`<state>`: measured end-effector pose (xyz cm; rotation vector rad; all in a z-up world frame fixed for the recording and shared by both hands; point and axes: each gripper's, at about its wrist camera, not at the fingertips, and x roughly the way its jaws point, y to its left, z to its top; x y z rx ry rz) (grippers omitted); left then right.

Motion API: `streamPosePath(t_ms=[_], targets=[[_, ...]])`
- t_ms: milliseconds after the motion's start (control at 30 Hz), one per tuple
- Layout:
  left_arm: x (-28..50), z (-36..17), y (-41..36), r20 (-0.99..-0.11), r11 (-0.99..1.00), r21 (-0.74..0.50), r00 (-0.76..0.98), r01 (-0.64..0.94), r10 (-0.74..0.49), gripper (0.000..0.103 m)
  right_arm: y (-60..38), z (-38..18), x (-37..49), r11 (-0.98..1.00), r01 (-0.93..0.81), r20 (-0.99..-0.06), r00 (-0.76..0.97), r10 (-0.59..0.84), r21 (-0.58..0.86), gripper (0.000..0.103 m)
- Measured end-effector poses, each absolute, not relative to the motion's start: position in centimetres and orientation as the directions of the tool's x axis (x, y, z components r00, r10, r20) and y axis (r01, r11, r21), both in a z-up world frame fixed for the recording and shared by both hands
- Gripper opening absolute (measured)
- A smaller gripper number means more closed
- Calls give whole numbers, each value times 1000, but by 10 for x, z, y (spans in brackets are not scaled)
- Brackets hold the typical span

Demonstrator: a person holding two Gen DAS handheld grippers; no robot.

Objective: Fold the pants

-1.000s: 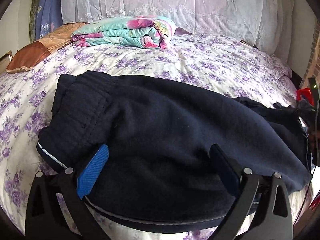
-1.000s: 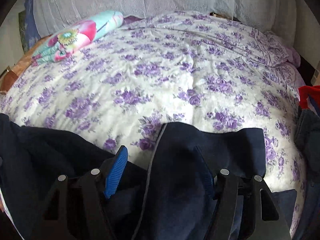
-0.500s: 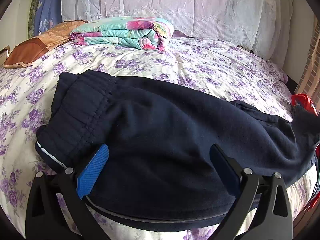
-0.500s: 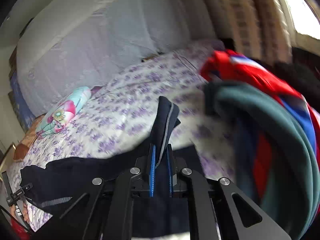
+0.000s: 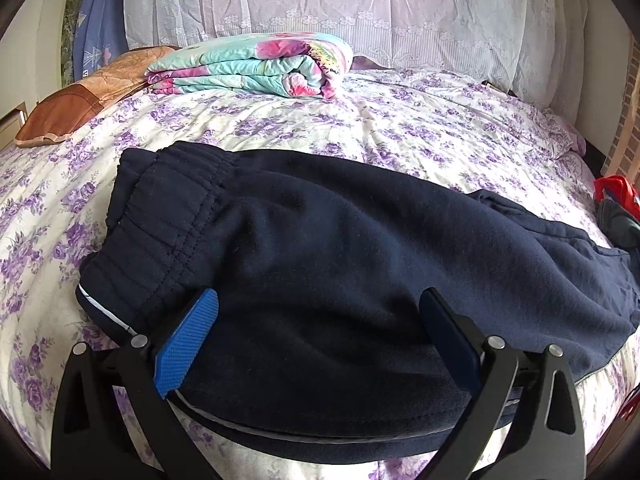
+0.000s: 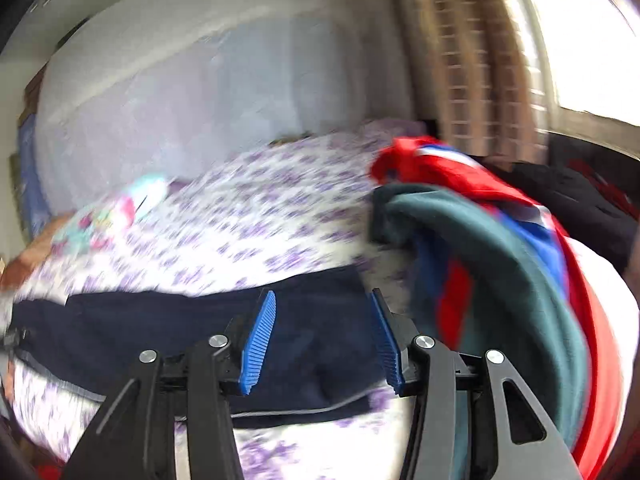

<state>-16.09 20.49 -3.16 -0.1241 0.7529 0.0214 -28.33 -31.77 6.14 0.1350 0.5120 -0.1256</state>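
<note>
Dark navy fleece pants (image 5: 340, 264) lie flat across the purple-flowered bedsheet (image 5: 420, 128), waistband at the left, legs running right toward a heap of red, teal and blue clothes (image 6: 500, 248). Left gripper (image 5: 316, 336) hangs released, fingers wide over the near hem; right gripper (image 6: 324, 336) likewise released above the leg end, view blurred.
</note>
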Motion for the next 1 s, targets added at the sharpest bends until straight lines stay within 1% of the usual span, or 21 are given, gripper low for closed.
streamPosePath(t_ms=[67, 100, 133, 167, 200, 233, 267, 300, 333, 367, 400, 433, 467, 567, 633, 700, 833, 1000], targets=[[-161, -32, 203, -691, 995, -78, 722, -67, -6, 98, -303, 33, -257, 996, 55, -629, 777, 2, 72, 63], [-162, -32, 202, -695, 996, -62, 719, -65, 3, 98, -298, 8, -242, 998, 11, -721, 692, 39, 65, 65], [-164, -33, 201, -697, 997, -53, 718, -58, 5, 98, -294, -6, -238, 1000, -6, -730, 683, 18, 19, 65], [-166, -33, 201, -697, 998, -45, 717, -48, 4, 98, -289, -6, -242, 999, -22, -690, 724, -6, -32, 65], [-169, -33, 202, -696, 999, -38, 718, -37, 1, 98, -287, -2, -241, 999, -15, -704, 710, -17, -40, 65], [-173, -33, 203, -692, 999, -30, 722, -32, 3, 98, -286, 5, -241, 1000, -1, -701, 713, -12, -19, 65], [-176, -32, 203, -686, 999, -25, 727, -33, 7, 98, -285, 19, -243, 999, -16, -664, 747, 40, 43, 63], [-180, -29, 205, -671, 999, -32, 741, -38, 7, 98, -281, 33, -244, 994, -67, -615, 781, 110, 92, 58], [-184, -26, 207, -649, 998, -50, 760, -47, 3, 98, -272, 43, -240, 988, -114, -589, 793, 155, 106, 54], [-187, -23, 209, -627, 996, -69, 779, -53, -2, 98, -259, 54, -234, 982, -160, -574, 798, 187, 98, 45], [-190, -20, 213, -594, 993, -99, 804, -66, -5, 98, -241, 65, -223, 972, -220, -556, 799, 228, 84, 39], [-192, -18, 218, -575, 989, -124, 818, -80, -6, 98, -220, 73, -211, 954, -288, -541, 792, 284, 79, 36], [-192, -18, 222, -564, 984, -151, 825, -93, -8, 98, -204, 78, -196, 937, -340, -537, 778, 328, 80, 31], [-186, -27, 240, -588, 959, -265, 805, -97, -81, 98, -132, 79, -150, 867, -493, -559, 700, 445, 73, 30], [-187, -26, 243, -576, 956, -283, 811, -82, -101, 98, -88, 67, -125, 829, -553, -597, 638, 487, 85, 30], [-187, -27, 242, -581, 959, -273, 807, -69, -107, 98, -50, 50, -103, 797, -593, -640, 572, 514, 110, 30], [-189, -28, 244, -567, 953, -296, 814, -58, -126, 98, 2, 23, -92, 760, -635, -699, 482, 528, 136, 30], [-192, -29, 249, -546, 940, -338, 823, -45, -157, 98, 22, 11, -80, 746, -651, -749, 423, 510, 141, 30]])
